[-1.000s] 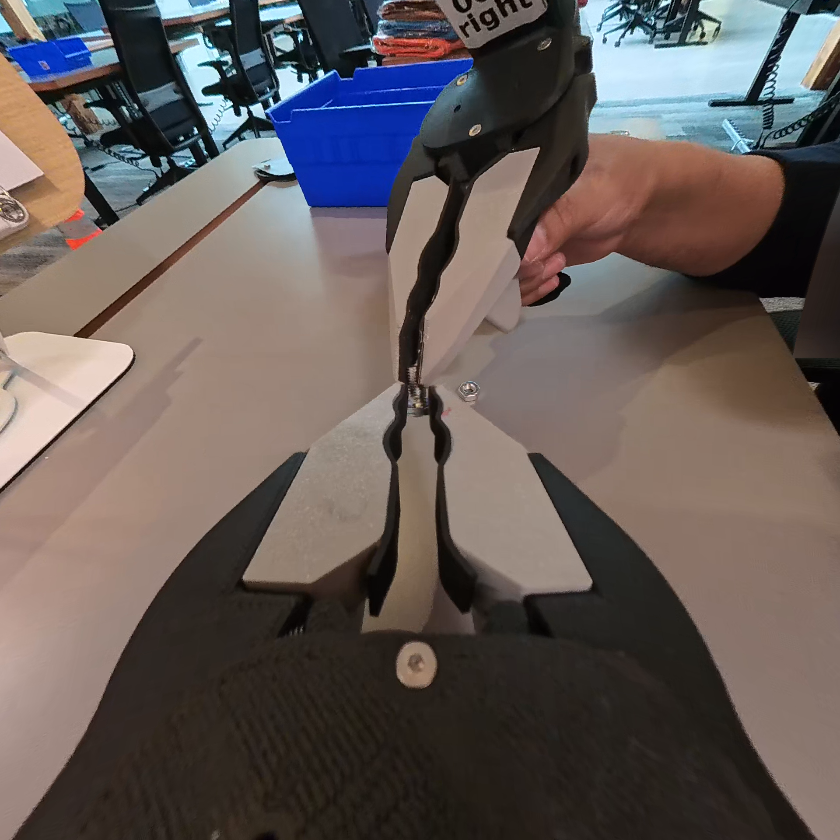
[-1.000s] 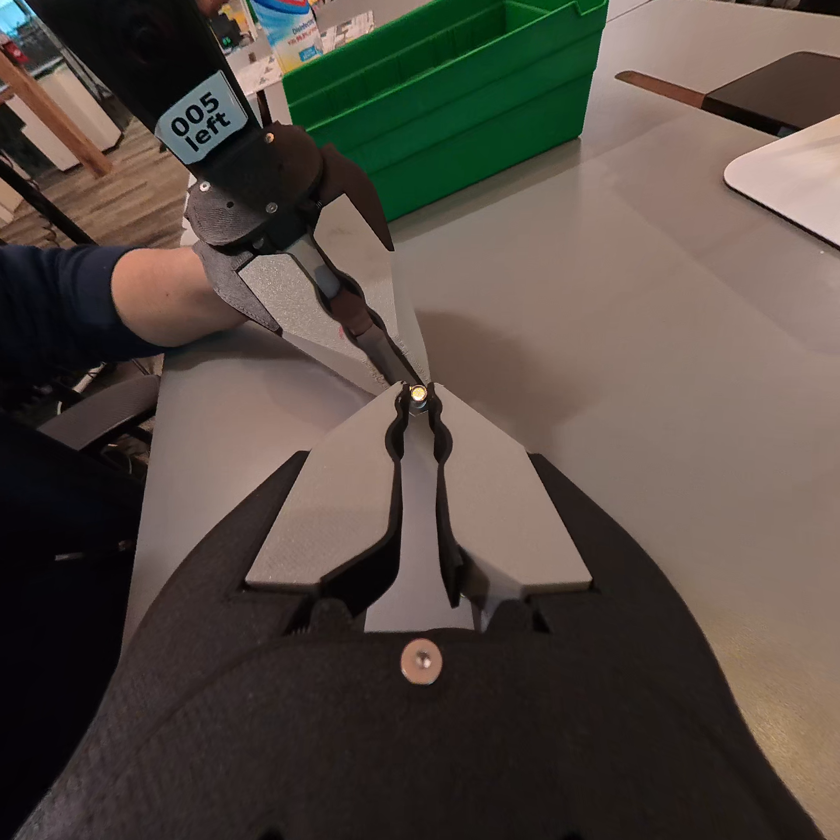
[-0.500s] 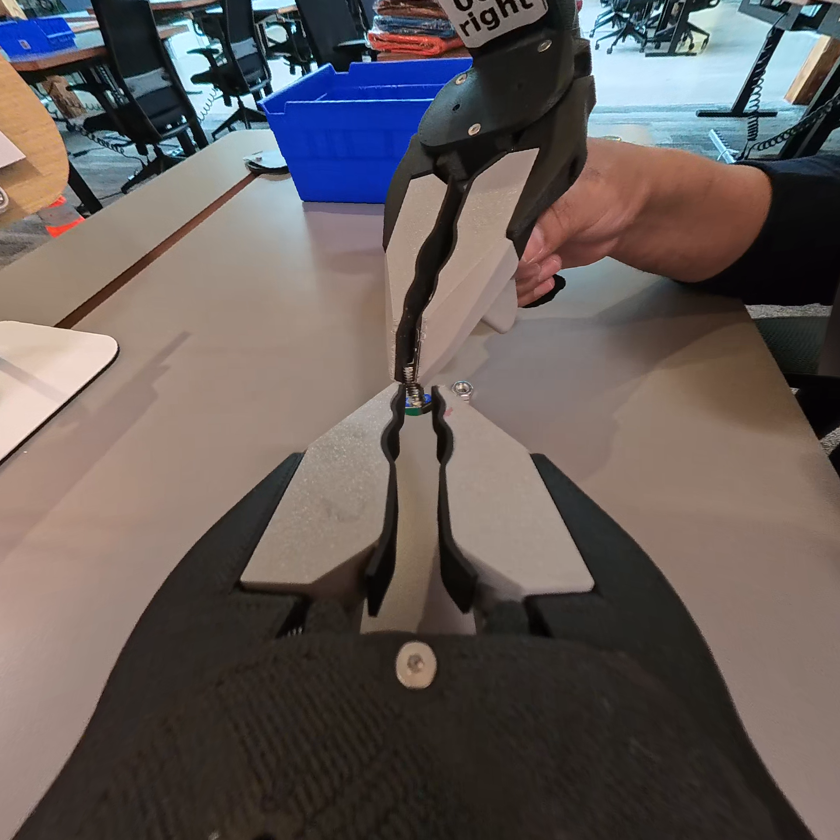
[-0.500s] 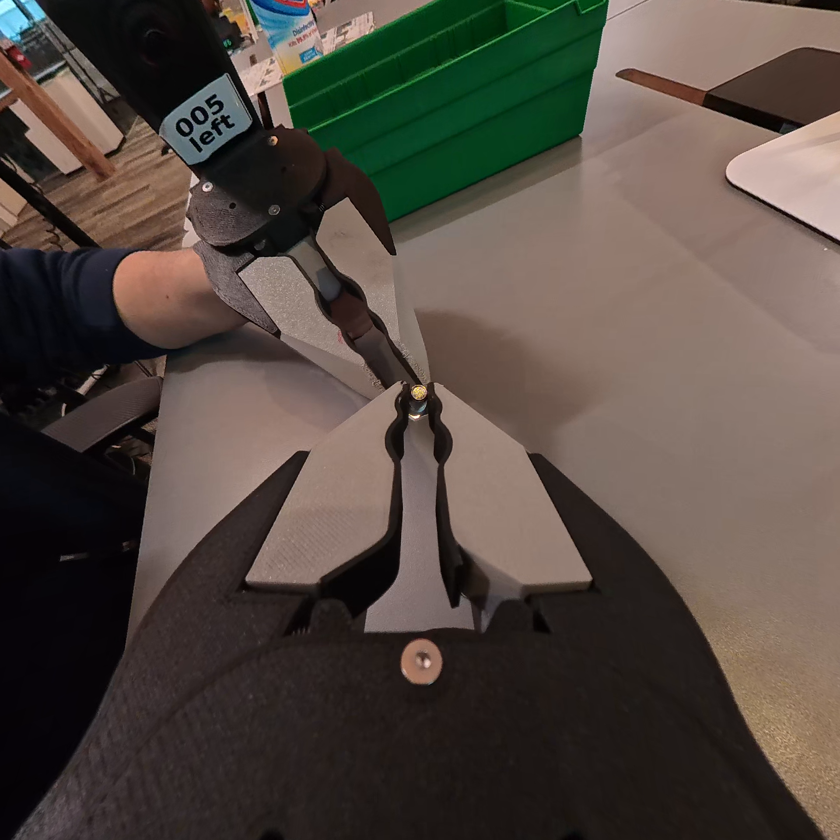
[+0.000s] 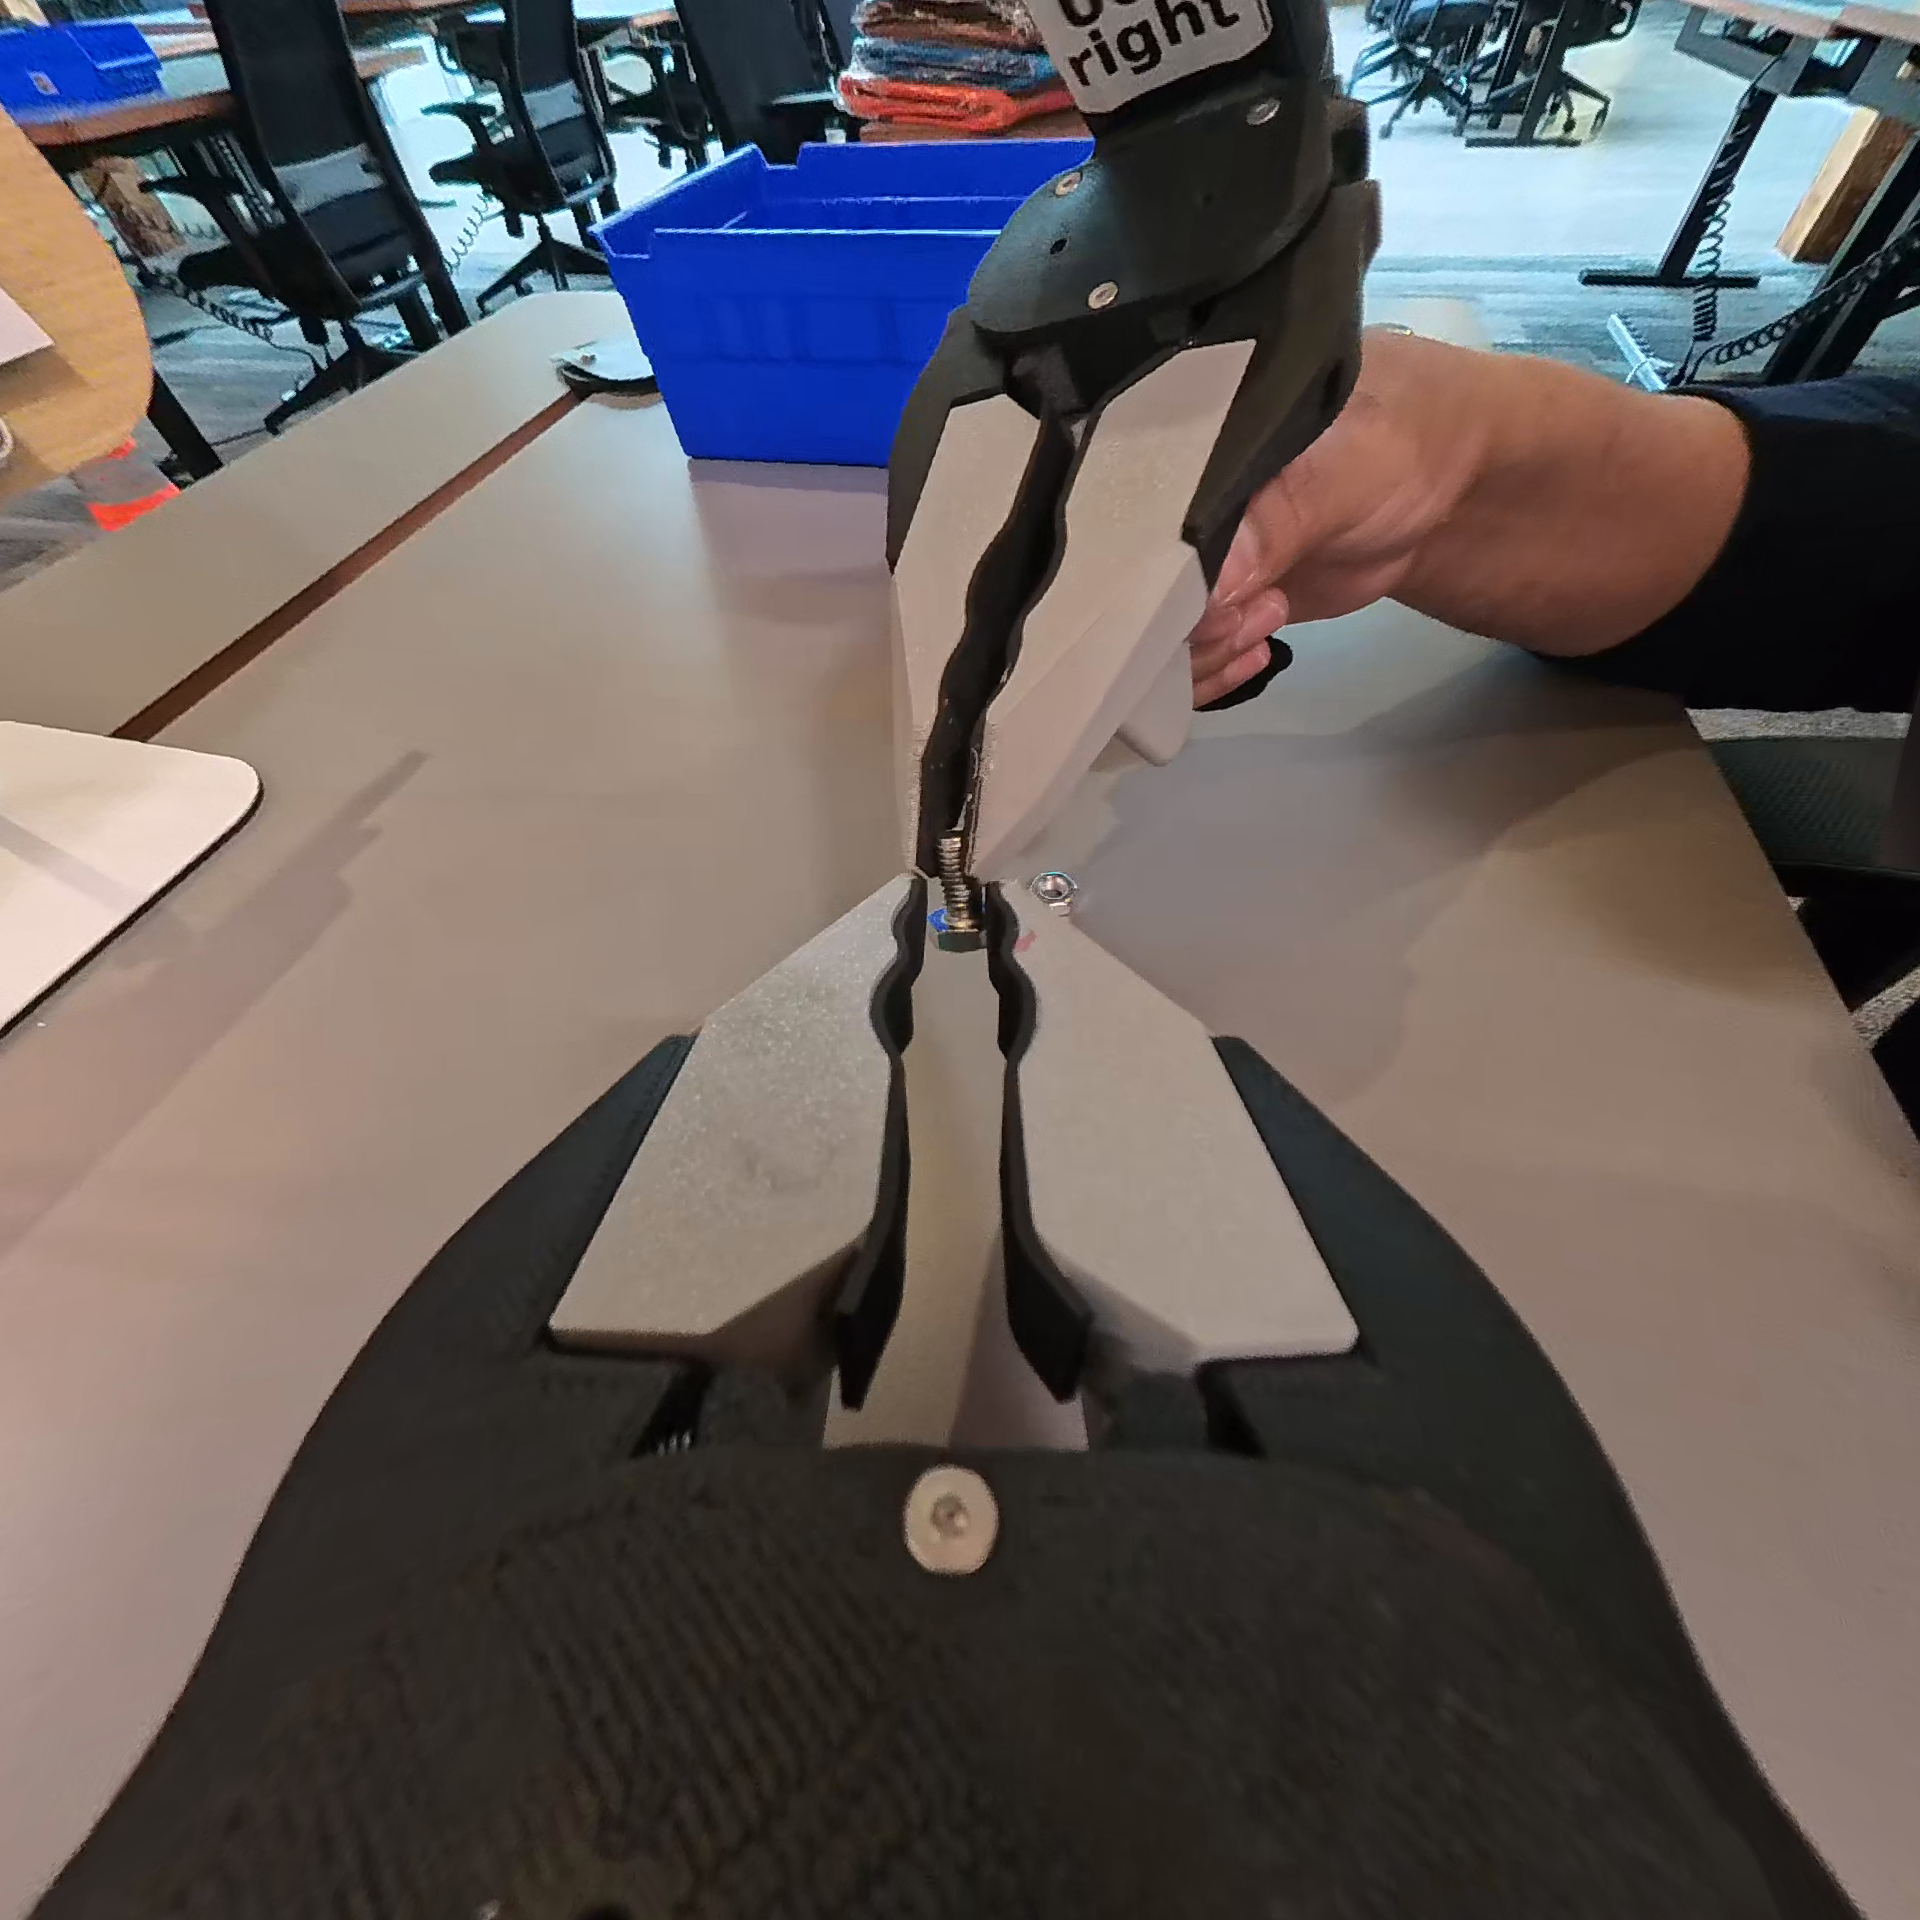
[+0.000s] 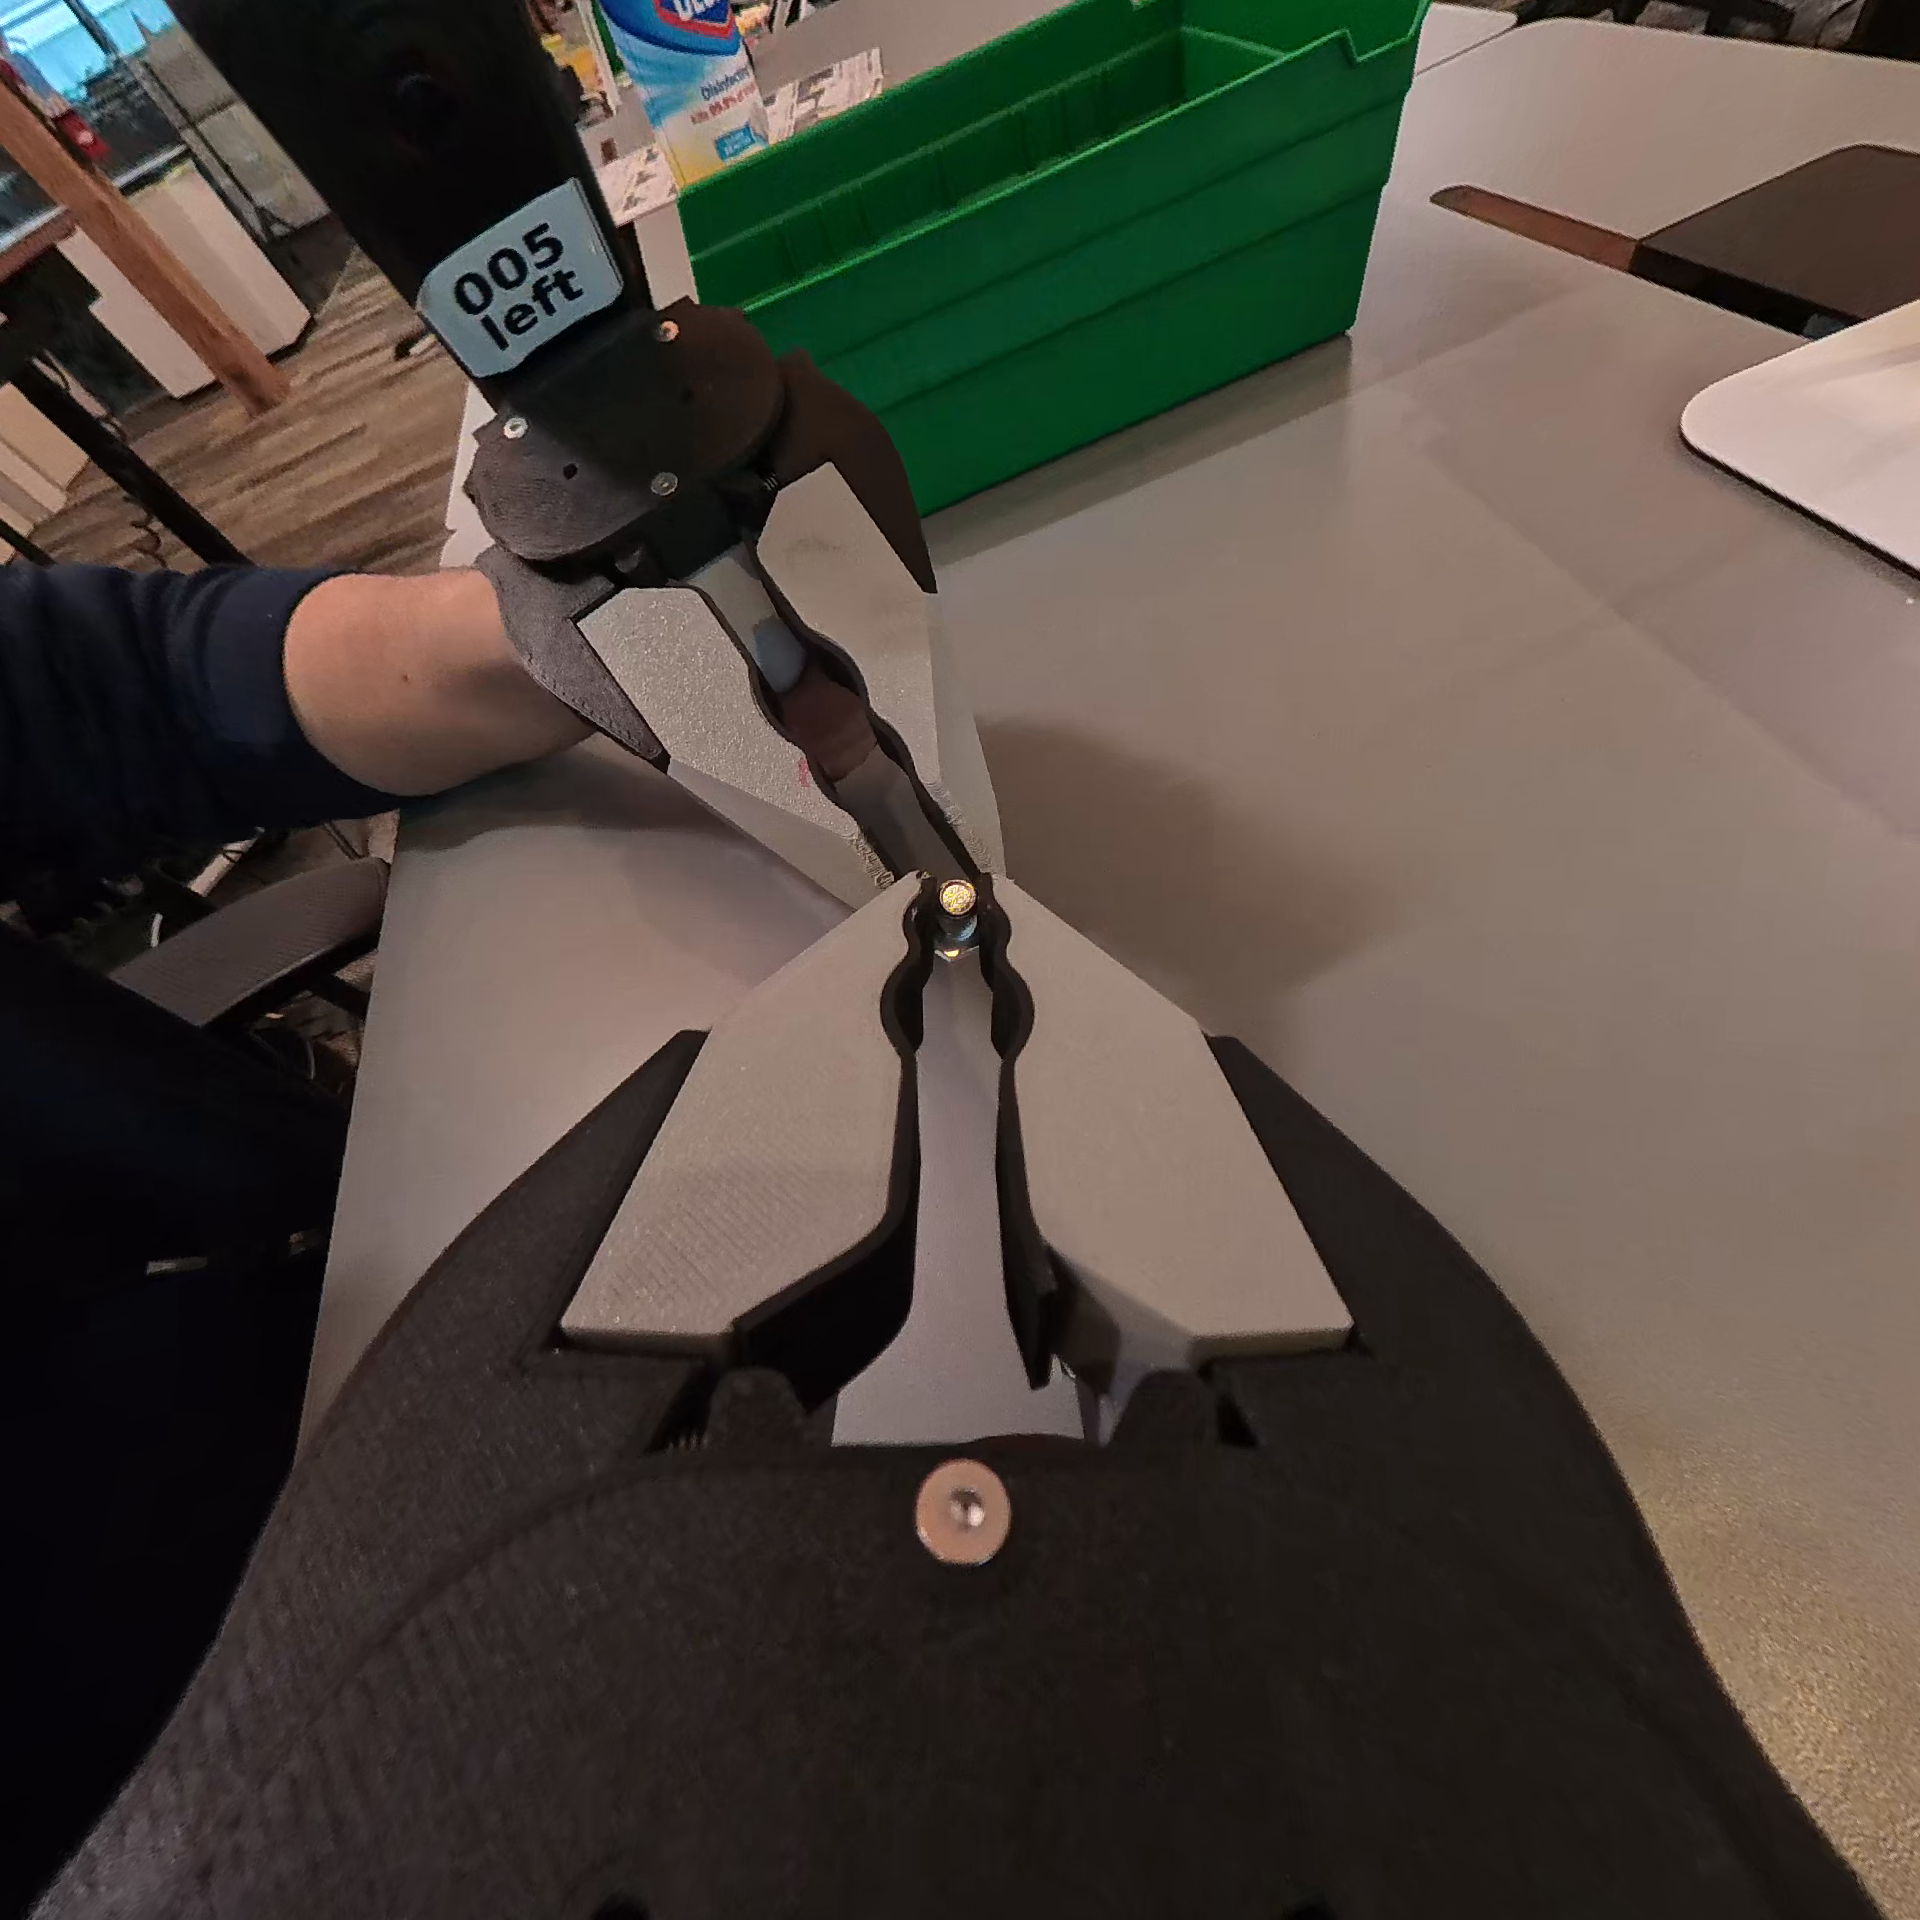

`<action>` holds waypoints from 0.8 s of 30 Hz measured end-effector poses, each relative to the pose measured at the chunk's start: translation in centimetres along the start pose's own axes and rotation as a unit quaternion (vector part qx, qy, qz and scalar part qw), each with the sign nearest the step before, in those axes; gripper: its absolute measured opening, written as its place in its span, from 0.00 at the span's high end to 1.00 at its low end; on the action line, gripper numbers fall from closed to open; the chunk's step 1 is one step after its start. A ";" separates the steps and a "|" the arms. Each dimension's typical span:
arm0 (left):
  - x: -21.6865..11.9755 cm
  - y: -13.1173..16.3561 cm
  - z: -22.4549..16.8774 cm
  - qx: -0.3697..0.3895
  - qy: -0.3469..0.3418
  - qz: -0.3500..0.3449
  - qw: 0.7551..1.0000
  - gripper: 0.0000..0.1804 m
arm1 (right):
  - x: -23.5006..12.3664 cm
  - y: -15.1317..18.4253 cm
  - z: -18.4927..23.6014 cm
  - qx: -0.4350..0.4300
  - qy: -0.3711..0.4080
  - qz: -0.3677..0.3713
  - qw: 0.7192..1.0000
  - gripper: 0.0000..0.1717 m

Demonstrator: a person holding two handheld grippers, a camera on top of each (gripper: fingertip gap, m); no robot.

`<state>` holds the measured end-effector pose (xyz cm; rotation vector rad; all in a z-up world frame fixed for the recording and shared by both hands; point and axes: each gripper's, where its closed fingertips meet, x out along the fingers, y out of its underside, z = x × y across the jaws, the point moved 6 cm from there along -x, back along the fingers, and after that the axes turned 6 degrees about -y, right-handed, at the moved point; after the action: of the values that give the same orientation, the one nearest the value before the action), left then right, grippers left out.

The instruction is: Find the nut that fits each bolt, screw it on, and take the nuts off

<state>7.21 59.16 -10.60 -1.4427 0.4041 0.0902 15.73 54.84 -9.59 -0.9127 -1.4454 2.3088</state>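
While the grey bench [image 5: 416, 727] and the two bins on it, the blue bin [image 5: 810, 312] far behind the bolt in the left wrist view and the green bin [image 6: 1091, 260] far behind it in the right wrist view, lie as they did a second ago, the left wrist view has swung round a little, so the white pad at its left edge has slid outward. The right tool [image 6: 956, 914] comes down from above the bolt and is closed narrow on the top of its thread, just as it was. The left tool [image 5: 956, 914] reaches in at the bolt's lower end, and its fingers now stand a touch wider than a second ago, though still narrow. A sliver of space shows on one side, so they appear to flank the piece there rather than clamp it. The bolt [image 5: 954, 873] stands upright above the bench between the two tools. The hex nut [image 5: 958, 940], as I read that piece, sits low on the thread. This looks like a slackened grip between turning strokes, so the threading is probably unfinished. A spare nut [image 5: 1055, 891] lies on the bench just beside the bolt.
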 end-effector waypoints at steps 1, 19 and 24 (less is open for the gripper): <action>0.0 0.0 0.0 -0.002 0.001 -0.001 1.000 0.95 | 0.0 0.0 0.0 -0.002 0.000 -0.001 1.000 0.97; -0.5 -0.4 -0.2 -0.045 0.046 -0.019 0.998 0.97 | -0.3 -0.5 0.8 -0.046 -0.011 -0.012 0.999 0.98; -0.5 -0.4 -0.3 -0.070 0.074 -0.031 0.994 0.97 | -0.5 -0.6 0.7 -0.053 -0.003 -0.009 0.999 0.92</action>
<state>6.84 58.95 -10.11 -1.6051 0.4813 -0.0391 15.61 54.31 -8.64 -0.9188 -1.5854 2.2426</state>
